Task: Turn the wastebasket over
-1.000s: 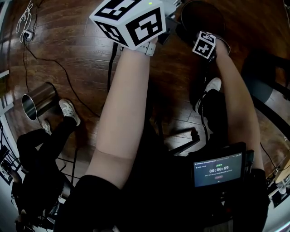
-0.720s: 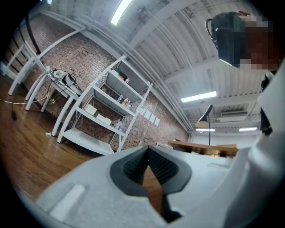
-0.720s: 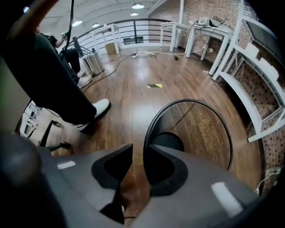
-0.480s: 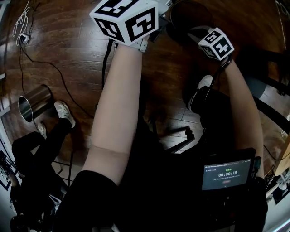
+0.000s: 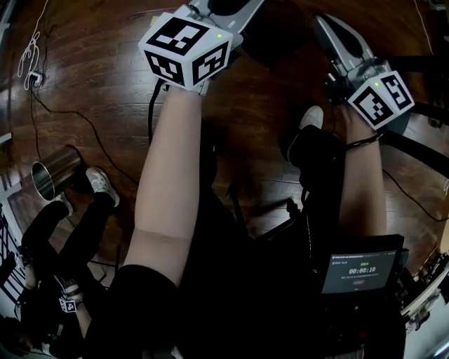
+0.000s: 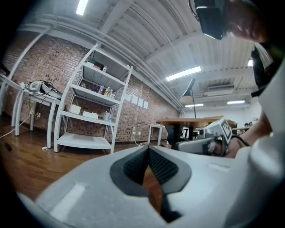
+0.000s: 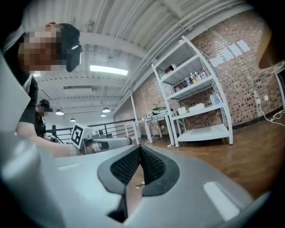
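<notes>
A dark round wastebasket [image 5: 272, 34] stands on the wood floor at the top of the head view, partly hidden behind my left gripper [image 5: 231, 8]. That gripper is held level above the floor with its jaws shut and empty [image 6: 149, 149]. My right gripper [image 5: 321, 22] is raised to the right of the basket and clear of it. Its jaws are shut with nothing between them [image 7: 140, 149]. Each gripper view shows the other gripper: the right gripper [image 6: 209, 140] and the left gripper [image 7: 95, 141]. Neither gripper view shows the basket.
A shiny metal bin [image 5: 52, 174] lies at the left beside another person's shoes [image 5: 104, 186]. Cables [image 5: 84, 112] run over the floor. White shelving [image 6: 91, 107] stands against a brick wall, with tables [image 6: 196, 122] beyond. A timer screen [image 5: 359, 270] hangs at my waist.
My right gripper has risen from low by the basket and rolled, so its marker cube now faces me. The left gripper has shifted slightly. The basket has slid left in the head view.
</notes>
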`<state>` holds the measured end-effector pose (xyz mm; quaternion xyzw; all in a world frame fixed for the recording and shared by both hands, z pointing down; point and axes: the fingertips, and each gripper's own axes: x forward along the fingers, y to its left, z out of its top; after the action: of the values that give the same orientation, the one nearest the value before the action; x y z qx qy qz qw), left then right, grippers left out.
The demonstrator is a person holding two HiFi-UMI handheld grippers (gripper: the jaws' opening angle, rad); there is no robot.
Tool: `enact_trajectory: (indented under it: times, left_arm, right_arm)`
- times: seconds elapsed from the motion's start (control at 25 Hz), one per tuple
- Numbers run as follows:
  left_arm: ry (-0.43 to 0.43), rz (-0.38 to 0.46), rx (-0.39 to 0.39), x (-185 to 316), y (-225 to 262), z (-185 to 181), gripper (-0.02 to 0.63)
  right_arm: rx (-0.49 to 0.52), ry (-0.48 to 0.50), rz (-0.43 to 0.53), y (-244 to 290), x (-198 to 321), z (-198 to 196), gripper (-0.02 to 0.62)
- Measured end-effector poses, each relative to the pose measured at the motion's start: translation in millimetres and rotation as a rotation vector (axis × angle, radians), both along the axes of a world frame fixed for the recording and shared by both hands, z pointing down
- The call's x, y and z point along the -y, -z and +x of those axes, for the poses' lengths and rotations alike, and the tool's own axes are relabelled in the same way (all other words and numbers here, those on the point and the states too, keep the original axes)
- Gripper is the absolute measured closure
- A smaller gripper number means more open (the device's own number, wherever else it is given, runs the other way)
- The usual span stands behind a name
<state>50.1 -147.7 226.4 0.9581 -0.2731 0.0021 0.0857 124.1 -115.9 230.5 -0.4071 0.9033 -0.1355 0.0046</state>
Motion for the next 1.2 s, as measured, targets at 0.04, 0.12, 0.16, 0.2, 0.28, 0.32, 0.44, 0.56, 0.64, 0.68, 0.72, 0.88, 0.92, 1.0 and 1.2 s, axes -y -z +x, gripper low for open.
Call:
enact_trajectory:
  times: [0.04, 0.12, 0.16, 0.2, 0.28, 0.32, 0.44, 0.56, 0.64, 0.68, 0.72, 0.88, 0.92, 1.0, 1.2]
  left_arm:
    - [-0.010, 0.002, -0.001, -5.4, 1.3, 7.3, 0.603]
    - [-0.026, 0.010, 0.003, -16.8, 3.9, 20.9, 0.603]
    - [-0.030, 0.012, 0.009, -22.2, 3.5, 26.2, 0.603]
    - [-0.032, 0.013, 0.016, -27.0, 2.0, 30.5, 0.603]
    - [-0.037, 0.012, 0.029, -34.1, -2.8, 37.4, 0.603]
    - [-0.040, 0.012, 0.036, -36.6, -5.2, 39.7, 0.603]
    - [-0.041, 0.011, 0.043, -41.2, -9.8, 41.1, 0.603]
    - [-0.043, -0.001, 0.027, -42.0, -11.1, 36.7, 0.603]
    - [-0.051, -0.007, 0.042, -40.5, -14.7, 31.5, 0.603]
    - [-0.054, -0.011, 0.047, -39.4, -16.4, 28.6, 0.603]
    - [-0.055, -0.016, 0.047, -38.6, -17.3, 26.0, 0.603]
    - [-0.061, -0.020, 0.024, -41.8, -15.4, 21.8, 0.603]
    - [-0.060, -0.017, 0.019, -42.8, -13.7, 23.8, 0.603]
    - [-0.058, -0.015, 0.012, -42.7, -12.5, 32.4, 0.603]
    - [-0.066, -0.025, 0.021, -40.4, -20.3, 51.5, 0.603]
  right_arm:
    - [0.027, 0.008, 0.024, 1.5, -2.9, 1.6, 0.584]
    - [0.066, 0.031, 0.057, 3.2, -5.5, 1.8, 0.584]
    - [0.064, 0.028, 0.065, 2.8, -6.2, 3.1, 0.584]
    - [0.055, 0.019, 0.072, 1.7, -7.4, 5.2, 0.584]
    - [0.044, 0.010, 0.084, -2.7, -12.6, 7.9, 0.584]
    - [0.040, 0.012, 0.089, -6.0, -15.8, 7.9, 0.584]
    - [0.006, 0.033, 0.104, -15.2, -23.5, 1.8, 0.584]
    - [-0.011, 0.040, 0.098, -17.2, -20.4, -6.2, 0.584]
    - [-0.019, 0.036, 0.085, -17.5, -12.5, -12.9, 0.584]
    - [-0.025, 0.035, 0.083, -17.3, -9.0, -16.8, 0.584]
    - [-0.027, 0.034, 0.082, -16.6, -6.5, -20.7, 0.584]
    - [0.002, 0.024, 0.090, -8.3, -5.7, -30.7, 0.584]
    - [0.011, 0.024, 0.096, -5.4, -6.6, -30.3, 0.584]
    - [0.028, 0.032, 0.099, -2.8, -7.2, -26.6, 0.584]
    - [0.067, 0.043, 0.058, -13.8, -4.3, -13.6, 0.584]
